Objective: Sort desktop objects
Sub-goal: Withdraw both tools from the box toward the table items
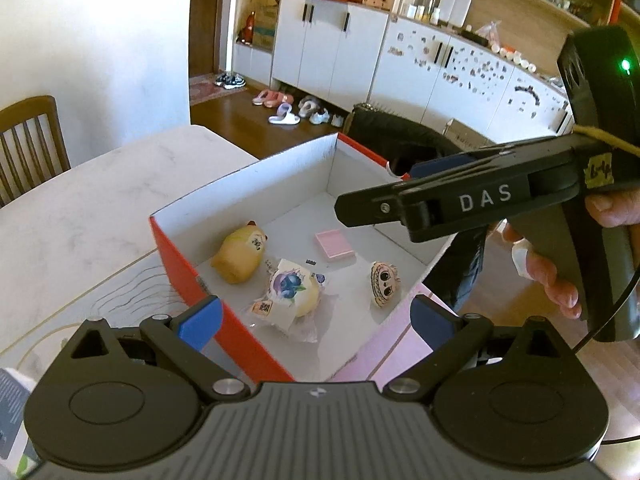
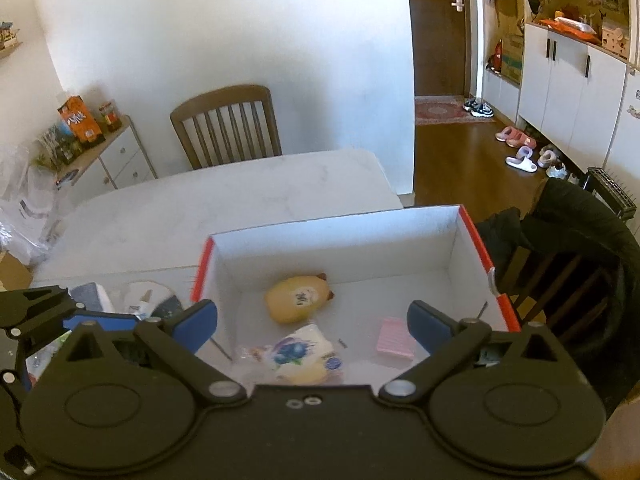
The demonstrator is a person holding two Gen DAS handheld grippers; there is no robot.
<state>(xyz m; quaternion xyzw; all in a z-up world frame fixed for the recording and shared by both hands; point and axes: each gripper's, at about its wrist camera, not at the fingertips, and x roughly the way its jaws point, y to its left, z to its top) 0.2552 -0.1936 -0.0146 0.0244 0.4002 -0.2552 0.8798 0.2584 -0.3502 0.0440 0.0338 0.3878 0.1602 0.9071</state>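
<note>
A red box [image 1: 182, 264] with a white inside stands on the pale table [image 1: 80, 220]. In it lie a yellow plush toy [image 1: 240, 256], a wrapped bun with a blueberry picture [image 1: 290, 292], a pink pad [image 1: 334, 245] and a small face figure [image 1: 384, 284]. My left gripper [image 1: 316, 320] hovers open above the box's near corner, with nothing between its blue pads. My right gripper [image 2: 313, 326] is also open and empty above the box [image 2: 472, 240], over the bun [image 2: 300, 354], the plush toy [image 2: 298, 298] and the pink pad [image 2: 395, 342].
A hand [image 1: 560, 280] holds the right gripper's black body [image 1: 480, 196] over the box's far right side. Small white and grey items [image 2: 148, 300] lie on the table left of the box. A wooden chair [image 2: 228, 128] stands behind the table; a dark jacket [image 2: 580, 232] drapes a chair on the right.
</note>
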